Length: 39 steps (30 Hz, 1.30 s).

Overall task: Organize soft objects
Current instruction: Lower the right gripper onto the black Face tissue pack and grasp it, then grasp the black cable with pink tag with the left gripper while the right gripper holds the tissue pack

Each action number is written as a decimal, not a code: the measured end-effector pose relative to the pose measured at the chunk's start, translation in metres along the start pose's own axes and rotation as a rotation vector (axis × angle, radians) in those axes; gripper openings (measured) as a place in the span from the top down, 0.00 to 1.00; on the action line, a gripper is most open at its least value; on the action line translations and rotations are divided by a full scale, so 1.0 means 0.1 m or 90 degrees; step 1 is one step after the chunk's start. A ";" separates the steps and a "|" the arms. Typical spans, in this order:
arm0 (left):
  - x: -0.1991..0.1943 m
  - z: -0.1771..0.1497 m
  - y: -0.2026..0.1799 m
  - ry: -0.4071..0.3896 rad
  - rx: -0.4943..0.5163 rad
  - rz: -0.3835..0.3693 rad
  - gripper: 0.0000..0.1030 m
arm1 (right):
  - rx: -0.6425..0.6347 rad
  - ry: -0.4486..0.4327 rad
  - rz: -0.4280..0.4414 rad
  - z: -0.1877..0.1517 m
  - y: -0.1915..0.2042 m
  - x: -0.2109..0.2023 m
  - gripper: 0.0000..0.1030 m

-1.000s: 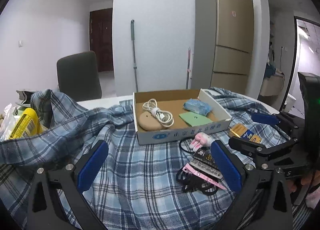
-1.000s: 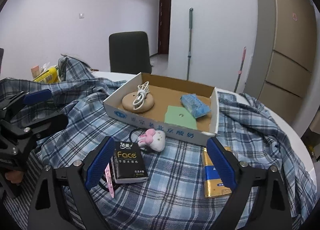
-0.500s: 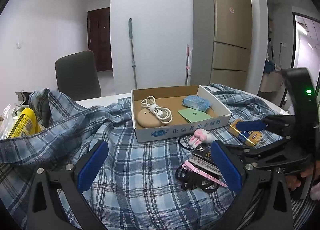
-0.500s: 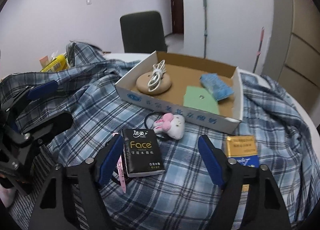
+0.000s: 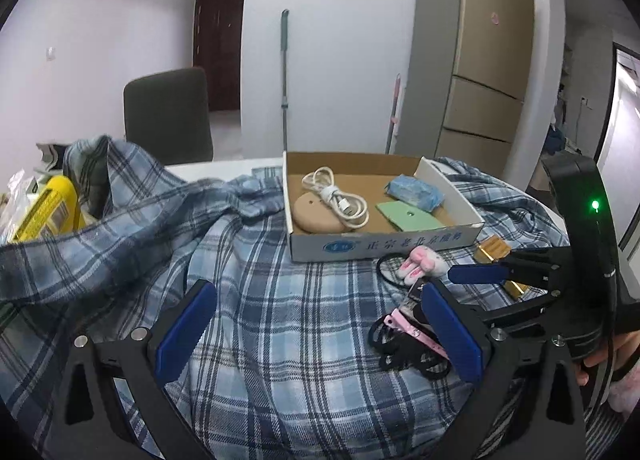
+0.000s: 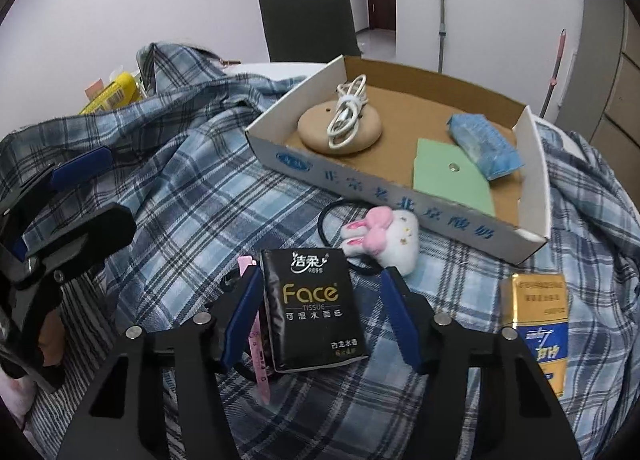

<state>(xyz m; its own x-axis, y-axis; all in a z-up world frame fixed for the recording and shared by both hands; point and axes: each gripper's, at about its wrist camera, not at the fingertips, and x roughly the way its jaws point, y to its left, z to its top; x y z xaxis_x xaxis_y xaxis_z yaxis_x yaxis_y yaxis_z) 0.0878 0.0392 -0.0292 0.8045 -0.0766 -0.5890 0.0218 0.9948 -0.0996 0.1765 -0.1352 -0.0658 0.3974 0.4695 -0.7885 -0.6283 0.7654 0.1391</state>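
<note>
A black "Face" tissue pack lies on the plaid shirt between the fingers of my right gripper. The jaws are closing; the left pad is almost at the pack's edge and a gap remains on the right. Just beyond the pack sits a white and pink bunny plush on a black hair tie, also visible as the bunny in the left wrist view. A pink hair clip lies beside the pack. My left gripper hovers open over bare shirt with nothing between its fingers.
An open cardboard box behind holds a white cable on a tan round pad, a green card and a blue tissue packet. A gold and blue pack lies to the right. A yellow package and a chair stand far left.
My right gripper has dropped and tilted down toward the black tissue pack, and its jaws have narrowed around it. The left gripper has hardly moved.
</note>
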 end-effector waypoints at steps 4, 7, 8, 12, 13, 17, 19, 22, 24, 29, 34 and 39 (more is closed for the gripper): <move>0.03 -0.01 0.05 0.010 -0.014 -0.005 0.00 | 0.007 0.012 0.021 0.00 -0.02 0.04 0.48; 0.04 -0.01 0.05 0.012 -0.016 -0.005 0.00 | 0.020 0.017 0.026 -0.01 -0.04 0.07 0.49; 0.04 -0.01 0.05 0.013 -0.016 -0.006 0.00 | 0.027 0.016 0.031 -0.01 -0.05 0.07 0.50; 0.04 -0.01 0.03 0.013 -0.012 -0.007 0.00 | 0.043 0.024 0.050 -0.03 -0.09 0.09 0.50; 0.04 -0.01 0.03 0.013 -0.011 -0.007 0.00 | 0.049 0.029 0.057 -0.03 -0.11 0.10 0.50; 0.04 -0.01 0.03 0.013 -0.012 -0.008 0.00 | 0.055 0.026 0.055 -0.05 -0.13 0.08 0.53; 0.05 -0.01 0.03 0.014 -0.010 -0.009 0.00 | 0.046 0.005 0.029 -0.05 -0.11 0.00 0.55; 0.06 -0.02 0.02 0.017 -0.007 -0.007 0.00 | 0.041 -0.049 -0.014 -0.07 -0.13 -0.27 0.55; 0.06 -0.02 0.01 0.017 -0.006 -0.009 0.00 | 0.050 -0.081 -0.046 -0.11 -0.18 -0.47 0.54; 0.05 -0.04 -0.03 0.014 0.006 -0.012 0.00 | 0.068 -0.128 -0.154 -0.31 -0.36 -0.81 0.54; 0.06 -0.04 -0.10 0.022 0.030 -0.056 0.01 | 0.095 -0.135 -0.179 -0.47 -0.53 -0.85 0.54; 0.25 -0.04 -0.30 0.098 0.092 -0.081 0.18 | 0.098 -0.137 -0.160 -0.48 -0.57 -0.84 0.54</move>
<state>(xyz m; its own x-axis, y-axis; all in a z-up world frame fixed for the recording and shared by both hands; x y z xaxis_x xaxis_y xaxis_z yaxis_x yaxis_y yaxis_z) 0.1044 0.0076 -0.0441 0.6899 -0.2008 -0.6955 0.2110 0.9748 -0.0721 0.1469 -0.2390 -0.0365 0.6689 0.3272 -0.6675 -0.3916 0.9183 0.0578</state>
